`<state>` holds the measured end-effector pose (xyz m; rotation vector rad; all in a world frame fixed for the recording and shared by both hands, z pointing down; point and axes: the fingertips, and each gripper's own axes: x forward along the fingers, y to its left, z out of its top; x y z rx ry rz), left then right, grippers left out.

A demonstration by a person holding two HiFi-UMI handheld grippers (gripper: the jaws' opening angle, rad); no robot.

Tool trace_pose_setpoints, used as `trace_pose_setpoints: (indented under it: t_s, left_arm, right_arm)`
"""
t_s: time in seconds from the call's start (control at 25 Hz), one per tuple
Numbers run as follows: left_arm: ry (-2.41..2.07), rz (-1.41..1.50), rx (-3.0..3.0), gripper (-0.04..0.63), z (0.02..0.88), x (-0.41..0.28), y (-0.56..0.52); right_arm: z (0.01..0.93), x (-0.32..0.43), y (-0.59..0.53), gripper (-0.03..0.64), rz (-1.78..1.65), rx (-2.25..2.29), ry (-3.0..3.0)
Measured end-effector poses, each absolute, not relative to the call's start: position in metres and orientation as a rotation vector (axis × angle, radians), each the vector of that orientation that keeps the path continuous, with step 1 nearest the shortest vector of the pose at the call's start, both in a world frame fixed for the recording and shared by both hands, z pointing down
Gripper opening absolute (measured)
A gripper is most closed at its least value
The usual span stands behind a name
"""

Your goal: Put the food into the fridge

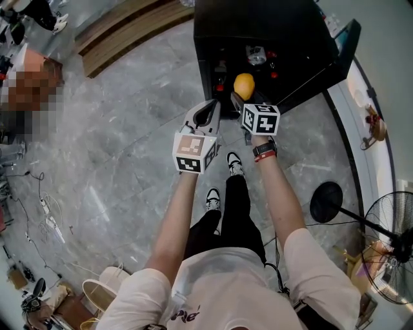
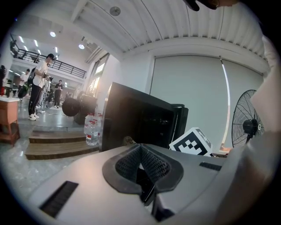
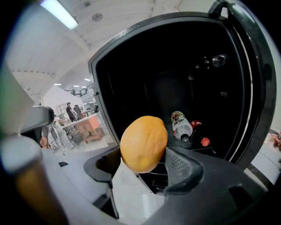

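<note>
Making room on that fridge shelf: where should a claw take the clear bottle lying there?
The clear bottle lies on its side, cap toward the open front. Probably grip across its body behind the cap, coming from the front and above; the red-capped bottle crowds its right.

light: bright, ceiling strip (image 3: 61, 13) overhead | fridge (image 3: 175, 79) interior v. dark | fisheye warp + black vignette at edges | close foreground soft

Large open hall: marble floor (image 1: 129, 161), wooden steps (image 1: 122, 32), standing fan (image 1: 395, 248).
</note>
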<state>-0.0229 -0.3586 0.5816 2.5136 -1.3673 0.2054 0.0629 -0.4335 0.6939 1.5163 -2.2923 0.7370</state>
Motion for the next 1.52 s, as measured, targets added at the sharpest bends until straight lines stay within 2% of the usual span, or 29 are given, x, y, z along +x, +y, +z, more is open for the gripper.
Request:
trace_pose_setpoints:
  t_s: [1.52]
  left_arm:
    - [-1.391, 0.182, 2.563, 0.018, 0.635, -0.025, -0.397]
  right_arm:
    - [0.775, 0.049, -0.556, 0.325, 0.579, 1.479, -2.223]
